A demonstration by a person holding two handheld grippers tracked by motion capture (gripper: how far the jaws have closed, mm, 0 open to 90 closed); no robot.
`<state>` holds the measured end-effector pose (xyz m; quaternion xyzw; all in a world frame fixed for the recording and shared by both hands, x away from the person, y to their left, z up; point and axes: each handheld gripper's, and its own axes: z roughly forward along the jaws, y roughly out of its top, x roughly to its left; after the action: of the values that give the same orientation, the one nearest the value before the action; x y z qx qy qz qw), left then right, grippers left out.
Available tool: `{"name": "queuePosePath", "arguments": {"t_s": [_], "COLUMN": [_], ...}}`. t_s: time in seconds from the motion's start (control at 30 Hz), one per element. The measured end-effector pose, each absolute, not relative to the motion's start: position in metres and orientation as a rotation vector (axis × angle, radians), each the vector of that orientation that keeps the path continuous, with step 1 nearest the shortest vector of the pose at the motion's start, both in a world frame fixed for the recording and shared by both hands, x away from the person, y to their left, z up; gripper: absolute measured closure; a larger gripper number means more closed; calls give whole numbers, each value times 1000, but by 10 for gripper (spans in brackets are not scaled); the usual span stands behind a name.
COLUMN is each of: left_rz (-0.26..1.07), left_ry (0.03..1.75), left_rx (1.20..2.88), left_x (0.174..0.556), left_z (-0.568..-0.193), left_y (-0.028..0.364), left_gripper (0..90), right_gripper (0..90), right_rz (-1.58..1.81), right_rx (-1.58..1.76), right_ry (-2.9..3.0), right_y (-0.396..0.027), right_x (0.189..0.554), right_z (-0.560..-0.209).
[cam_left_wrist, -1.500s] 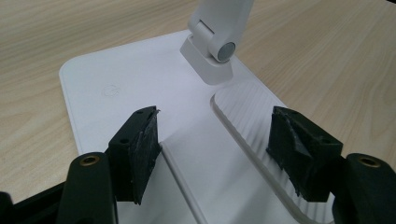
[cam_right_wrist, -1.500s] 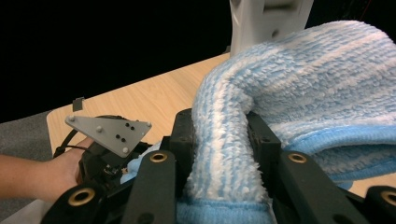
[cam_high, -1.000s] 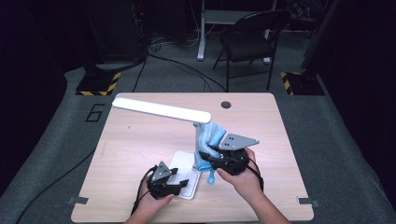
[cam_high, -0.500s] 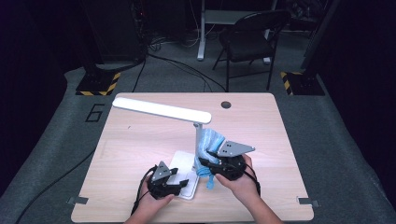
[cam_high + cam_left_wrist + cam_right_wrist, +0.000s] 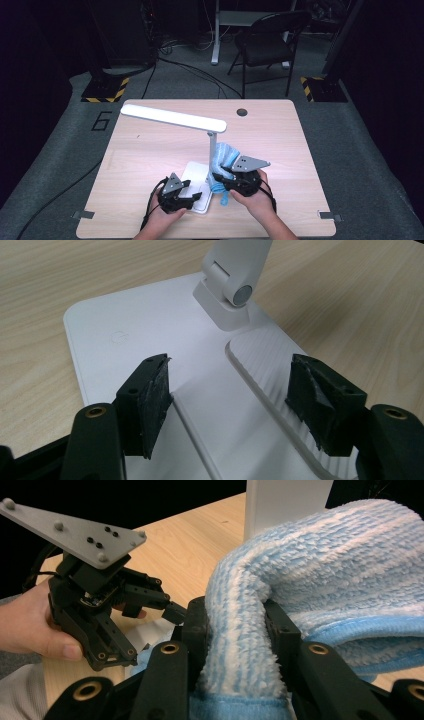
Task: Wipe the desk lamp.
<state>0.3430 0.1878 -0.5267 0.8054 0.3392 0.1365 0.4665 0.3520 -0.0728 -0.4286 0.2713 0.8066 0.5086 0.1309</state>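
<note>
Lowered beside the lamp post, right tool clenches blue cloth; left tool gapes over lamp base.

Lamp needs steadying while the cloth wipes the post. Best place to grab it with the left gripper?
Take the flat white lamp base at its near edge, coming in low from the person's side. It is a thin slab lying flat on the table, and the left gripper is already open over it. The upright post is taken up by the blue cloth.

Looks like a lab or recording studio, dark all round. Marked by a lone wooden table on grey carpet, hazard-striped stand bases, floor cables, an empty chair.
</note>
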Motion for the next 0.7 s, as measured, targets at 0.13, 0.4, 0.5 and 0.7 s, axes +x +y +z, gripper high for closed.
{"name": "queuePosePath", "arguments": {"t_s": [0.13, 0.4, 0.5, 0.7], "left_rz": [335, 334, 334, 335], "left_ry": [833, 833, 833, 833], "left_rx": [1977, 1977, 1977, 1977], "left_x": [343, 343, 343, 343], "left_z": [-527, -527, -527, -527], "left_y": [188, 188, 188, 188], "left_gripper": [334, 334, 334, 334], "right_gripper": [685, 685, 685, 685], "right_rz": [1478, 1457, 1448, 1423], "right_rx": [801, 831, 844, 847], "right_ry": [2352, 2382, 2391, 2402], "right_y": [-72, -71, -70, -68], "right_x": [353, 356, 357, 358], "right_z": [-436, -451, -457, -468]}}
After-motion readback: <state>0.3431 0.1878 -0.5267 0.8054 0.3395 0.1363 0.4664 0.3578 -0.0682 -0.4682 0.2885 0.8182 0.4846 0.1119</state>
